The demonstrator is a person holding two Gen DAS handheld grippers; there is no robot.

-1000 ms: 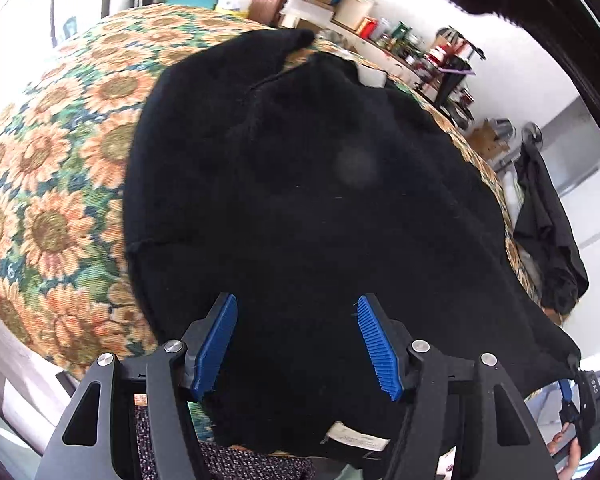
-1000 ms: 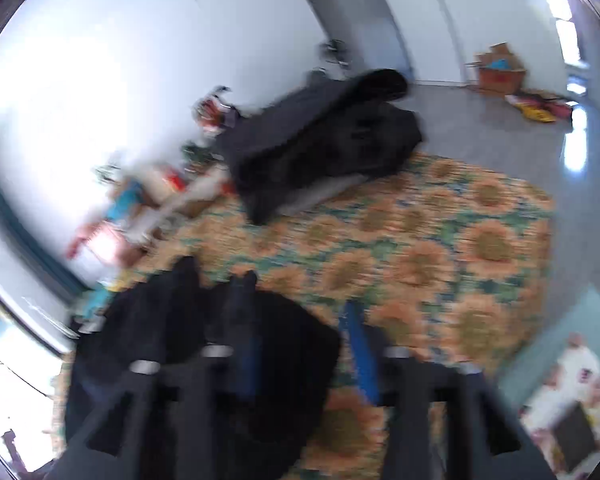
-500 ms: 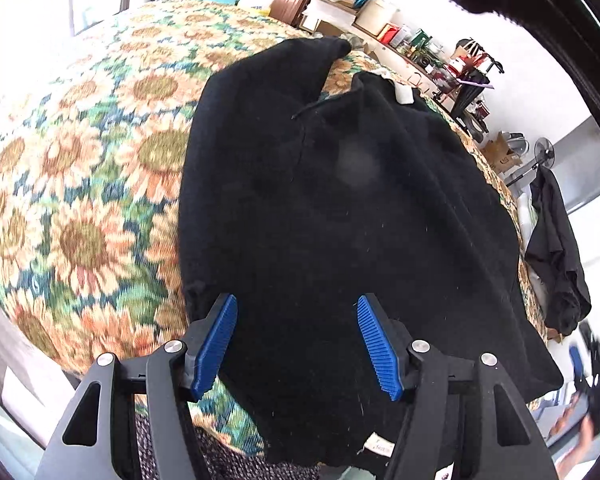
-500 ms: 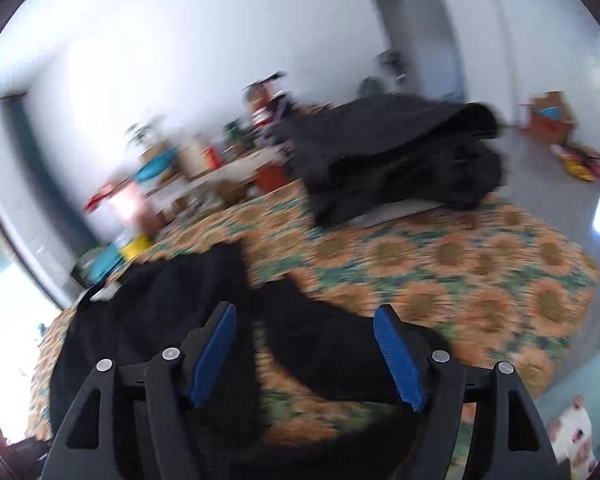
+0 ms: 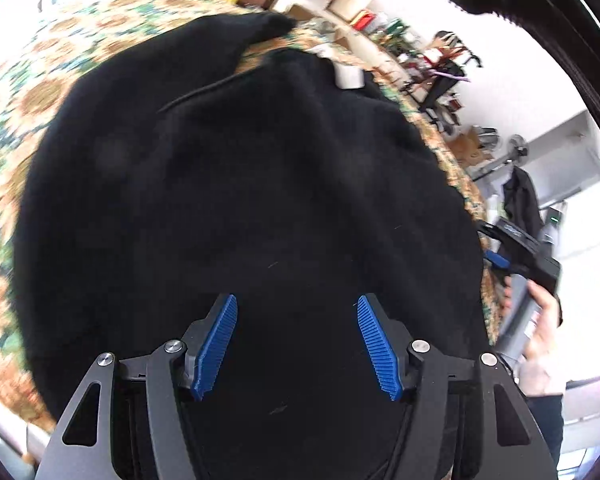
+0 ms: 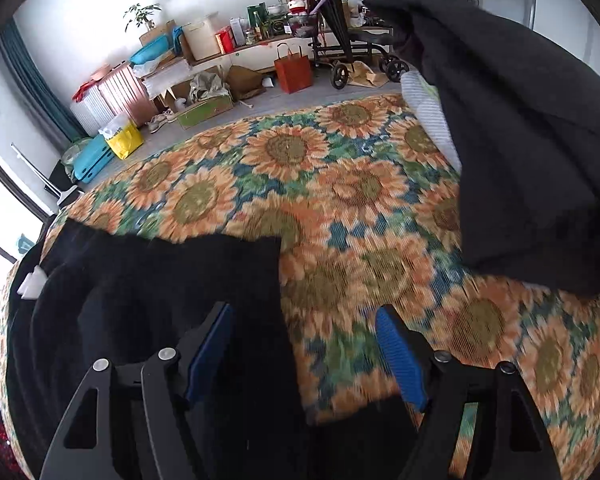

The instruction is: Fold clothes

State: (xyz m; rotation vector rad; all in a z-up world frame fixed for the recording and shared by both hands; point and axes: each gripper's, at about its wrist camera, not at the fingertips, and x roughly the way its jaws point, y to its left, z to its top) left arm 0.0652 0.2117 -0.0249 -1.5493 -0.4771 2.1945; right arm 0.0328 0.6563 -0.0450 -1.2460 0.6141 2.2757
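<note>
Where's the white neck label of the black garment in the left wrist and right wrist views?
Left wrist: white label at upper centre, on the black garment's far edge.
Right wrist: white label at far left, mid-height.
Shared landmark: sunflower bedspread.

Black garment [image 5: 240, 200]: matt, fuzzy cloth. Sunflower bedspread [image 6: 340, 184]: coarse woven fabric. Gripper pads [image 5: 216, 344]: ribbed blue plastic.

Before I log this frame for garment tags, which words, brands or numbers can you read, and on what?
No text is readable.
White tag at the black sweater's collar: blank or too blurred.
Boxes and bottles on the shelf: print too small.
Yellow bag: unreadable.
</note>
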